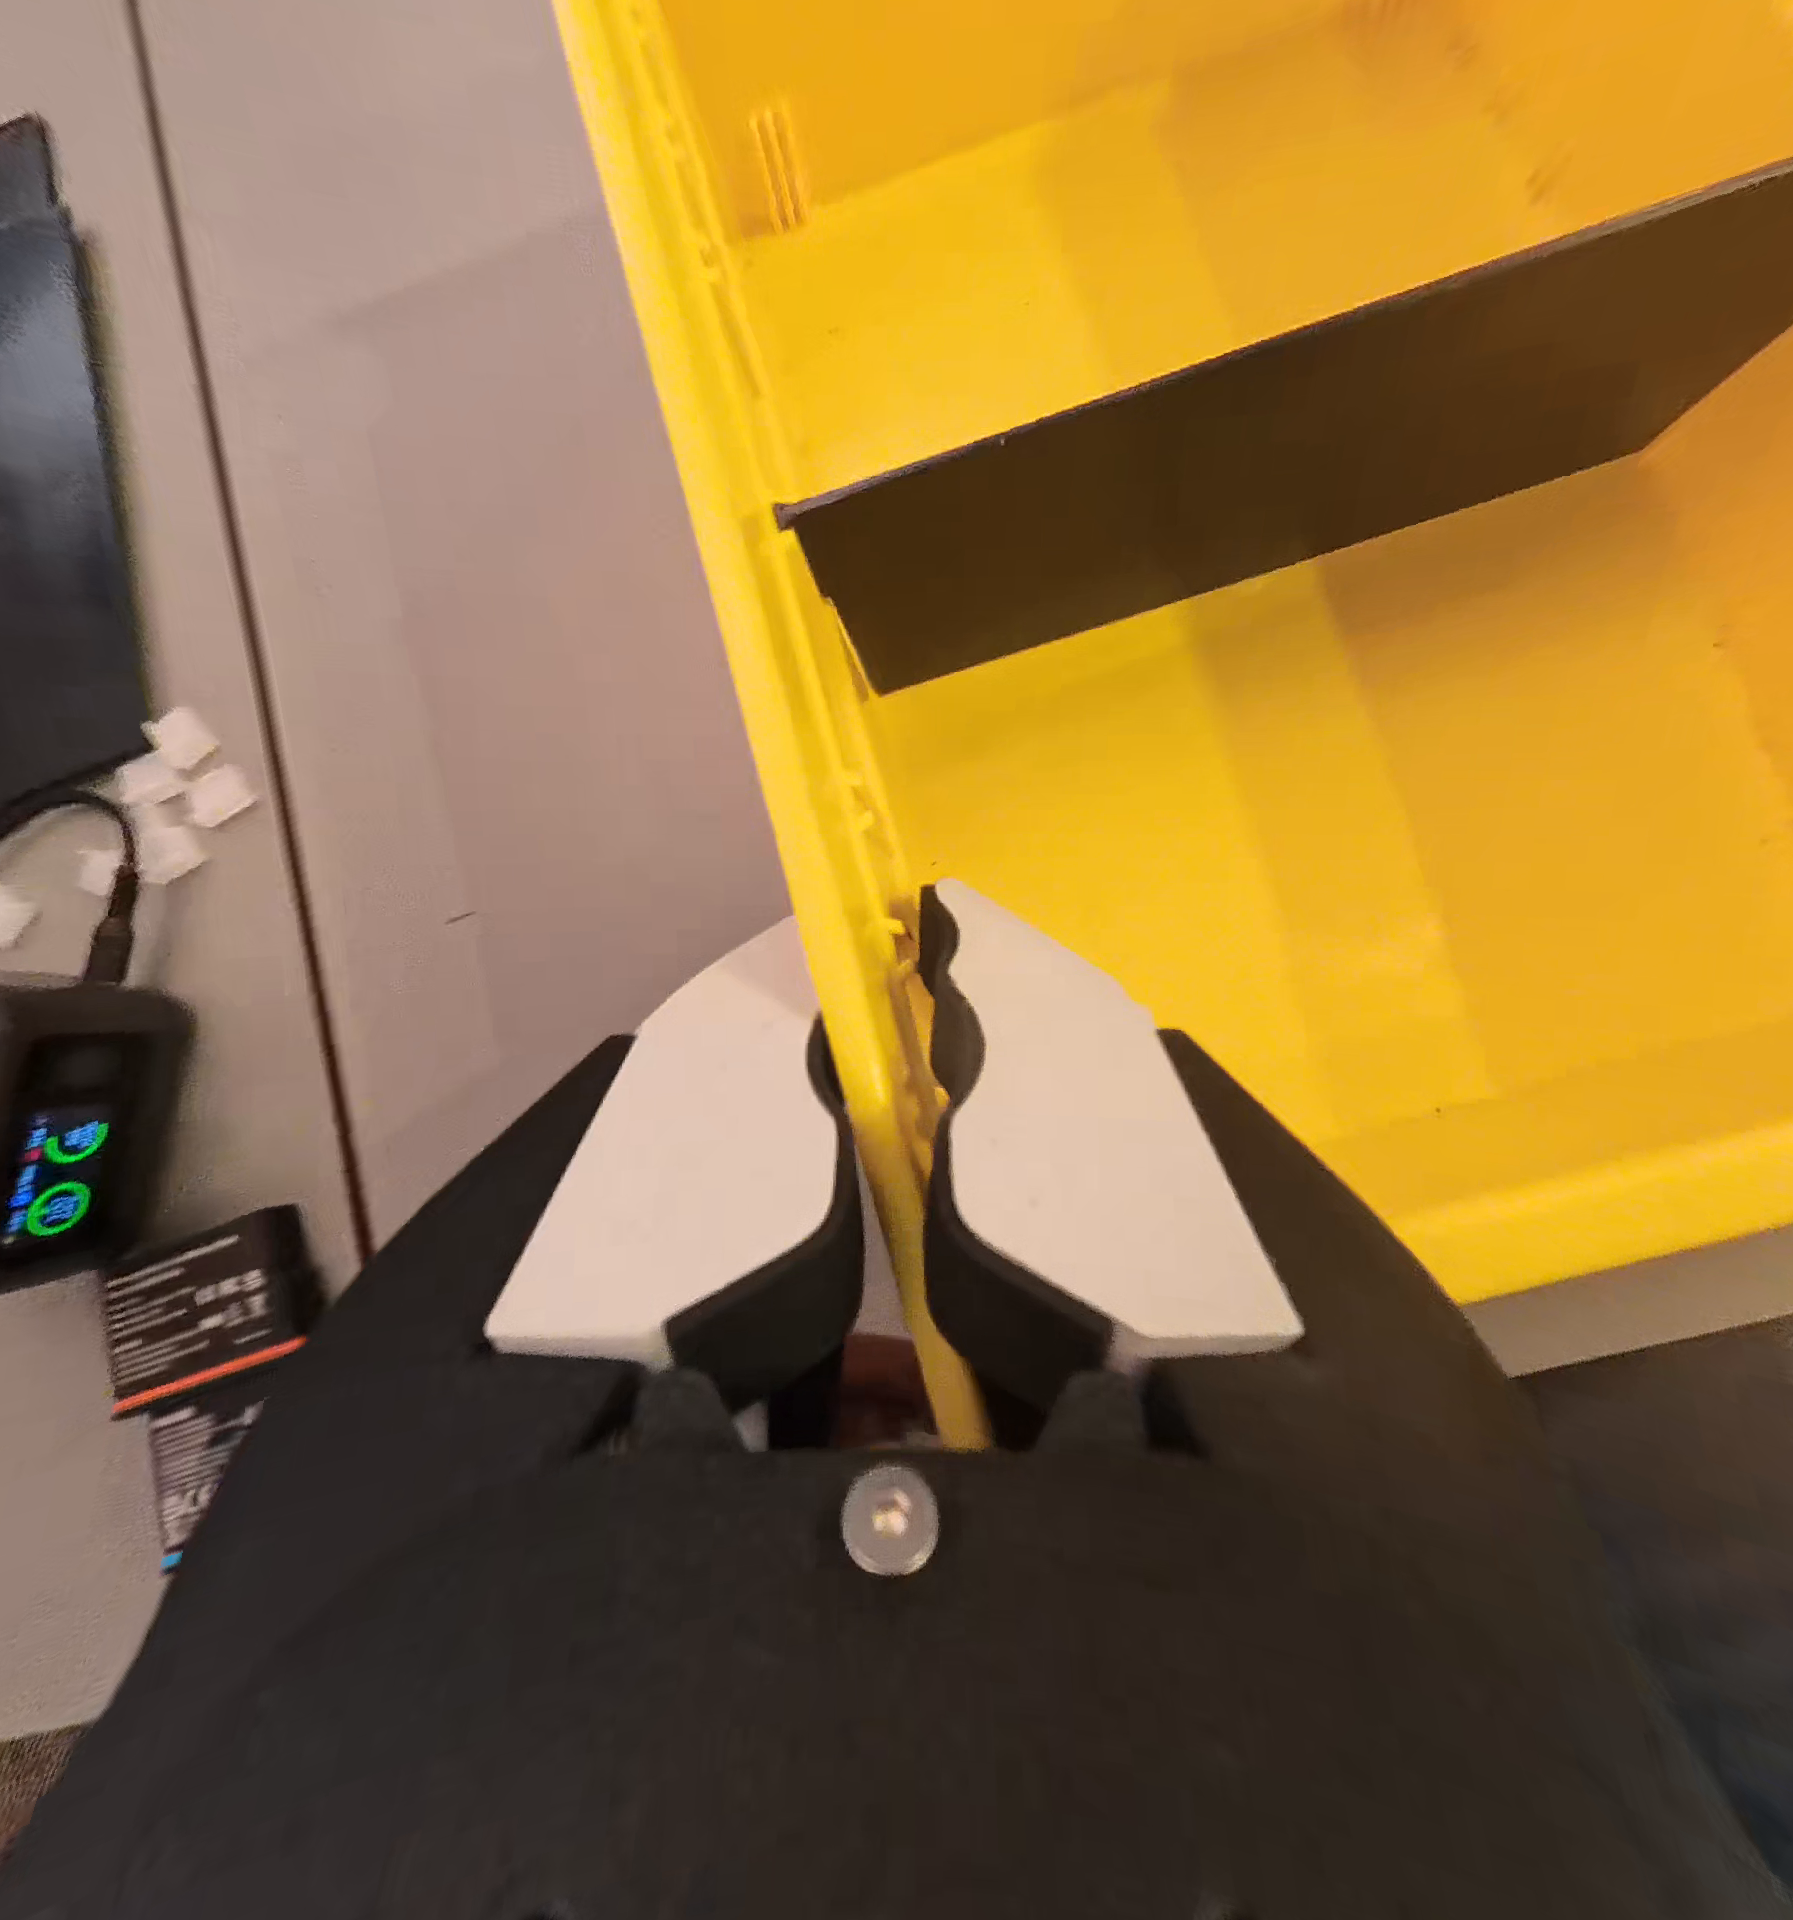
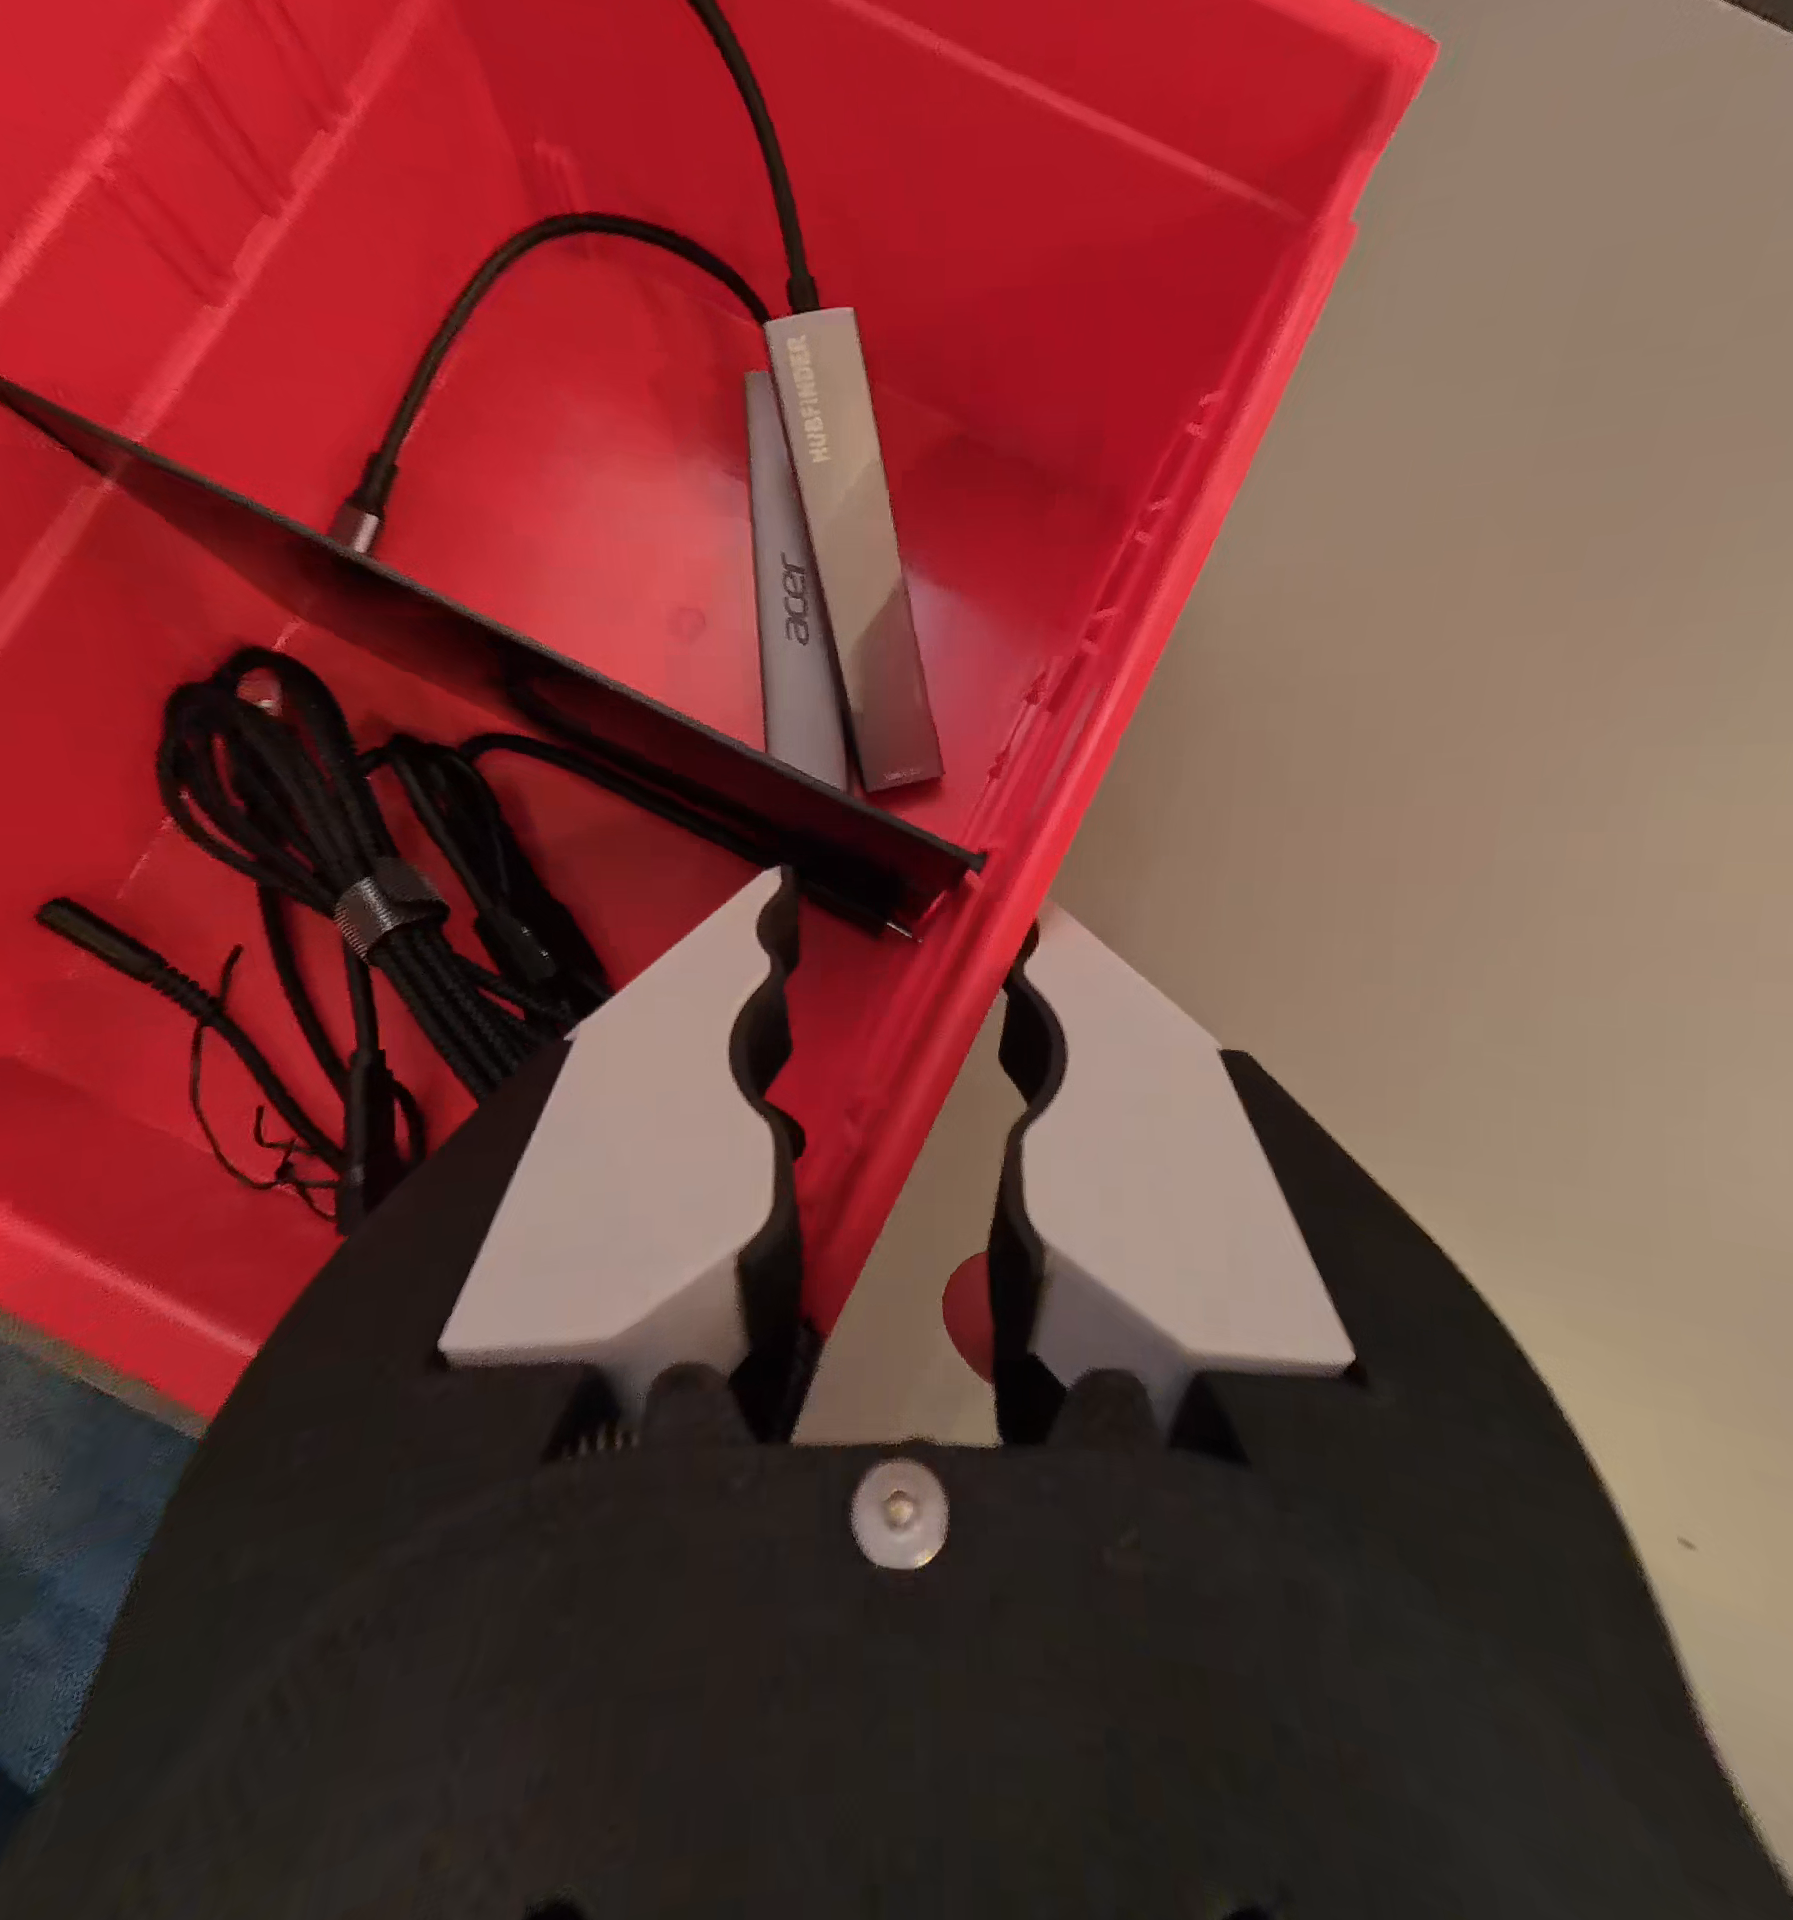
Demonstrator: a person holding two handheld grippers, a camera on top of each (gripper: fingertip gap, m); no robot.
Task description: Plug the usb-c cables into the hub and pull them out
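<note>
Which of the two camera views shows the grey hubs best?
The right wrist view. Two grey hubs lie side by side in the far compartment of the red bin, behind its black divider, in plain sight. The left wrist view shows none of them: only a yellow bin and table clutter.

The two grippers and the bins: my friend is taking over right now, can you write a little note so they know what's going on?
Left gripper: shut on the side wall of the yellow bin, whose compartments look empty apart from a black divider.
Right gripper: open, straddling the red bin wall, holding nothing.
Things: two grey hubs lie side by side in the red bin's far compartment; the bundled black cables lie in the near one.
Done: no loose cable is seen plugged into a hub.
Left: pick up a cable and a hub, plug in, then pull out.
</note>
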